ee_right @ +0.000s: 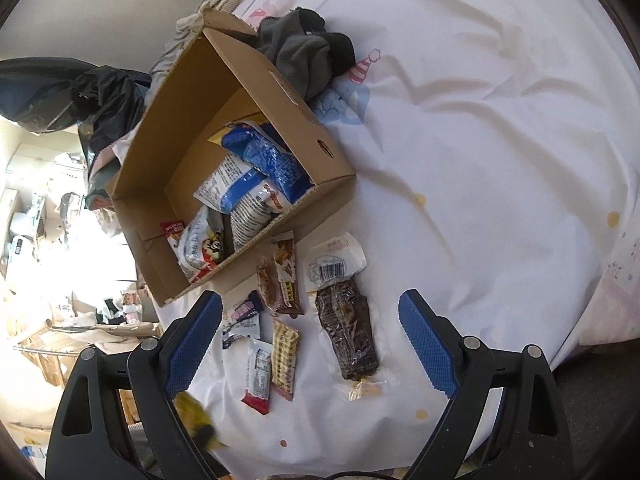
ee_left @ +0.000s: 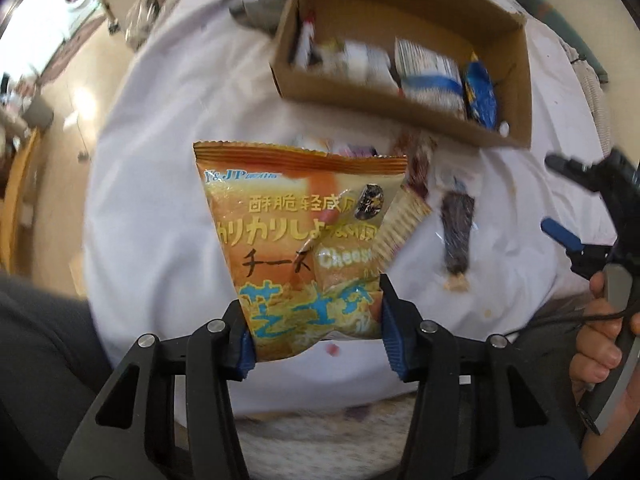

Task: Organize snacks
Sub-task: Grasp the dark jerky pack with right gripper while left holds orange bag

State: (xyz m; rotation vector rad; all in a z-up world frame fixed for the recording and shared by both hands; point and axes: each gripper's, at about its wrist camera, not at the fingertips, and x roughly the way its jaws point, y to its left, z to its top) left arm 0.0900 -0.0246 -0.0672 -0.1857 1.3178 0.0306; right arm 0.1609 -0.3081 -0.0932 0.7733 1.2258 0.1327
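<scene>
Gripping an orange cheese bag (ee_left: 310, 248) at frame centre, the left tongs (ee_left: 316, 342) are clamped; right tongs (ee_right: 310, 340) stand apart above loose snacks (ee_right: 280, 344) beside the box (ee_right: 248, 80).

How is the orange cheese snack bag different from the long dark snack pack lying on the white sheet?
1. The orange cheese snack bag is held up off the sheet, clamped by the left gripper; the long dark snack pack lies flat on the white sheet, untouched.
2. The bag is wide and puffy; the pack is narrow and flat.
3. The bag is opaque and printed; the pack looks clear, showing dark contents.

Both are sealed snacks outside the cardboard box.
</scene>
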